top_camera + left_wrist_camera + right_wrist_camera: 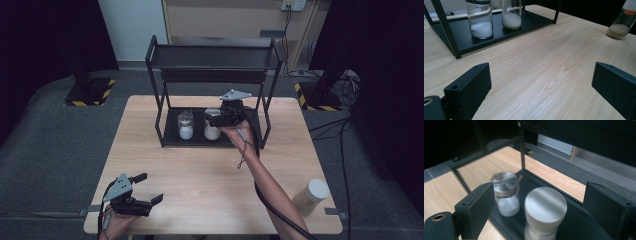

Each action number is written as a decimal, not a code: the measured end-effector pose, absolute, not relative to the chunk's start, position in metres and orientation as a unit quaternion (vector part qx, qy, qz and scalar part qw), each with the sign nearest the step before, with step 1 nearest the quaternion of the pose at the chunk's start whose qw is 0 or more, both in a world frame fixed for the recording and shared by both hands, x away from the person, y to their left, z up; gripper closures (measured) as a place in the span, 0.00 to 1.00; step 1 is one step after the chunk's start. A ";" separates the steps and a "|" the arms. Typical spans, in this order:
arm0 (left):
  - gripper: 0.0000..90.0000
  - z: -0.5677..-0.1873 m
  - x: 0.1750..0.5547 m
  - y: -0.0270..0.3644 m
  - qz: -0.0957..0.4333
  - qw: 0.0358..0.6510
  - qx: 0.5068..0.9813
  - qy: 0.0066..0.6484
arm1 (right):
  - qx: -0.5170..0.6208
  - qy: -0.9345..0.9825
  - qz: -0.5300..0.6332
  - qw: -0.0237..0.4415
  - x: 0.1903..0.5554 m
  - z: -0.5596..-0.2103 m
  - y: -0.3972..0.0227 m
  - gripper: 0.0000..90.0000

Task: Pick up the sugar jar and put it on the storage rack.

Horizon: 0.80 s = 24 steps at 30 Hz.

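High view | wood table [200,175], grey carpet [50,150] | both hand-held grippers wide, empty

Clear glass jars [479,23]; matt black metal rack [215,57].

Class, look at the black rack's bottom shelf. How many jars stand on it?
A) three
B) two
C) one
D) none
B: two jars stand side by side on the bottom shelf of the black rack, a metal-lidded jar and a white-capped jar; the third jar stands off the rack, at the table's near right corner.
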State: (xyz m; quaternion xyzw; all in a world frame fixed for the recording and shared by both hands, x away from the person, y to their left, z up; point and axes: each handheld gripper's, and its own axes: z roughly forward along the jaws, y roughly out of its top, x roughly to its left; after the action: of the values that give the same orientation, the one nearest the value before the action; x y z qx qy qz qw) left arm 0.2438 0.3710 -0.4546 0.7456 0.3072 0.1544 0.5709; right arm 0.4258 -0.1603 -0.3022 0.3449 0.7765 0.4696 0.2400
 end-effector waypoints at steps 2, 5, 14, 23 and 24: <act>0.01 -0.454 0.244 0.371 0.154 0.571 0.746 0.307 | 0.334 0.782 0.469 0.240 0.420 -0.293 -0.163 0.11; 0.01 -0.454 0.244 0.371 0.154 0.570 0.746 0.307 | 0.324 0.786 0.468 0.241 0.411 -0.280 -0.167 0.11; 0.01 -0.454 0.244 0.371 0.154 0.571 0.746 0.307 | 0.311 0.788 0.476 0.235 0.389 -0.252 -0.188 0.10; 0.02 -0.454 0.244 0.370 0.152 0.570 0.746 0.307 | 0.305 0.790 0.472 0.243 0.367 -0.231 -0.211 0.10; 0.02 -0.454 0.244 0.371 0.152 0.571 0.746 0.307 | 0.306 0.790 0.471 0.245 0.363 -0.229 -0.214 0.10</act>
State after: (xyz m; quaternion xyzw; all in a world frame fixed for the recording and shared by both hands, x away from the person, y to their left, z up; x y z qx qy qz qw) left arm 0.2441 0.3706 -0.4541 0.7464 0.3068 0.1523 0.5706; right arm 0.3632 -0.2142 -0.2290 0.3059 0.7901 0.4713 0.2450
